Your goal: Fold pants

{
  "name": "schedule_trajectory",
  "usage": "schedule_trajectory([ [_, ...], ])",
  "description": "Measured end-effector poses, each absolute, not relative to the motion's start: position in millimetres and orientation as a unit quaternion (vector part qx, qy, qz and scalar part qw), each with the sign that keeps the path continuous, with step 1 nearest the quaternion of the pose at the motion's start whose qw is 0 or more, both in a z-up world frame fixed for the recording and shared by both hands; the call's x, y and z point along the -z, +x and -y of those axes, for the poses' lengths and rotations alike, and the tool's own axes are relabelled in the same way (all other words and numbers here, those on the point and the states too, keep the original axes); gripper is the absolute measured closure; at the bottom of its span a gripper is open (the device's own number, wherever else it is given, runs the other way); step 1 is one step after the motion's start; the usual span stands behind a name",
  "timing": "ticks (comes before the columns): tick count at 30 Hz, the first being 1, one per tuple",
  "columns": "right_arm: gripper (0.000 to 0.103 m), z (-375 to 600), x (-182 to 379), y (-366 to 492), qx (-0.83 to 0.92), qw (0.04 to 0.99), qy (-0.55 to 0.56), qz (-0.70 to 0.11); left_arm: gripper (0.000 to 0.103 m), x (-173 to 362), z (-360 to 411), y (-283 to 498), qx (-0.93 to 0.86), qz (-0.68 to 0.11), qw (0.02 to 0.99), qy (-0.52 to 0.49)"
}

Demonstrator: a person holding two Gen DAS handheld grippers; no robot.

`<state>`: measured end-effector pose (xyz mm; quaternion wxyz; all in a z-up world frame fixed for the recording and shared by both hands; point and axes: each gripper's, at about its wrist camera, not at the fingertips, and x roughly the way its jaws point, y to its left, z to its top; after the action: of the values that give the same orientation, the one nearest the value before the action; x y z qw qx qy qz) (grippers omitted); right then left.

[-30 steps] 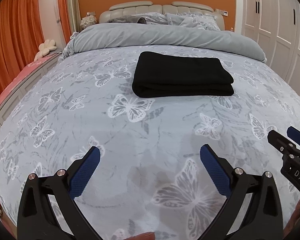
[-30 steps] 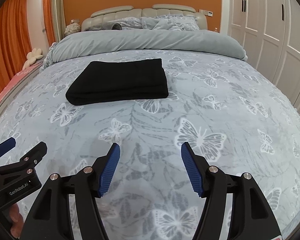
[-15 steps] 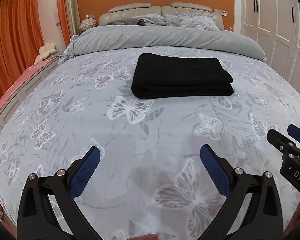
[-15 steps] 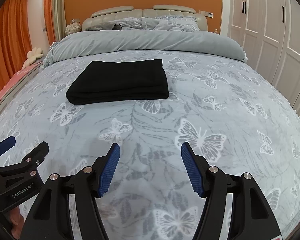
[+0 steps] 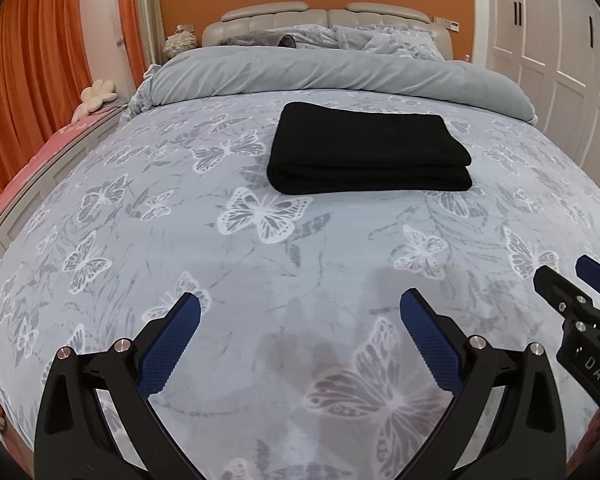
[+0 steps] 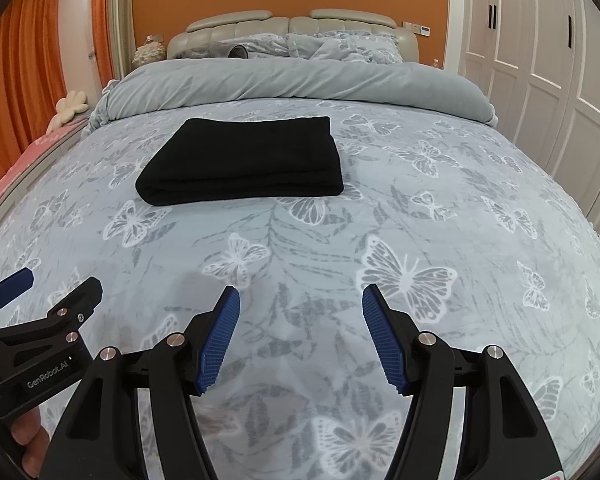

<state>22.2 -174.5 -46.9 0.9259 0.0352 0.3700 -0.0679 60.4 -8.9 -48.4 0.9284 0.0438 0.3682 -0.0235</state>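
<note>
Lying folded flat, the black pants [image 5: 370,150] sit mid-bed on the butterfly bedspread [image 5: 260,272], toward twelve o'clock of both tools. Left gripper [image 5: 300,308] hovers with jaws spread wide, nothing between; right gripper [image 6: 300,300] likewise parted and empty, well short of the pants.

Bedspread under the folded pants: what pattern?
Pale grey-blue bedspread printed with white and grey butterflies and leaves; clearest in the right wrist view.

Even, soft indoor light; sharp focus; fisheye bending and dark corners.
</note>
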Motion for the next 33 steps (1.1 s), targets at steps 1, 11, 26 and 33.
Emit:
schedule_trajectory([
  [1, 0.041, 173.4, 47.3, 22.0, 0.067, 0.926, 0.034, -0.370, 0.005, 48.7, 8.7, 60.4, 0.025, -0.369, 0.928, 0.042],
  [11, 0.041, 171.8, 48.3, 21.7, 0.066, 0.926, 0.033, -0.371, 0.005, 49.1, 8.9, 60.4, 0.025, -0.368, 0.928, 0.042],
  [26, 0.041, 171.0, 49.1, 21.7, 0.065, 0.925, 0.031, -0.372, 0.006, 47.2, 13.7, 57.1, 0.025, -0.359, 0.931, 0.054],
  [33, 0.038, 170.8, 49.1, 21.6, 0.066, 0.925, 0.032, -0.372, 0.005, 50.8, 13.0, 61.7, 0.026, -0.379, 0.923, 0.054],
])
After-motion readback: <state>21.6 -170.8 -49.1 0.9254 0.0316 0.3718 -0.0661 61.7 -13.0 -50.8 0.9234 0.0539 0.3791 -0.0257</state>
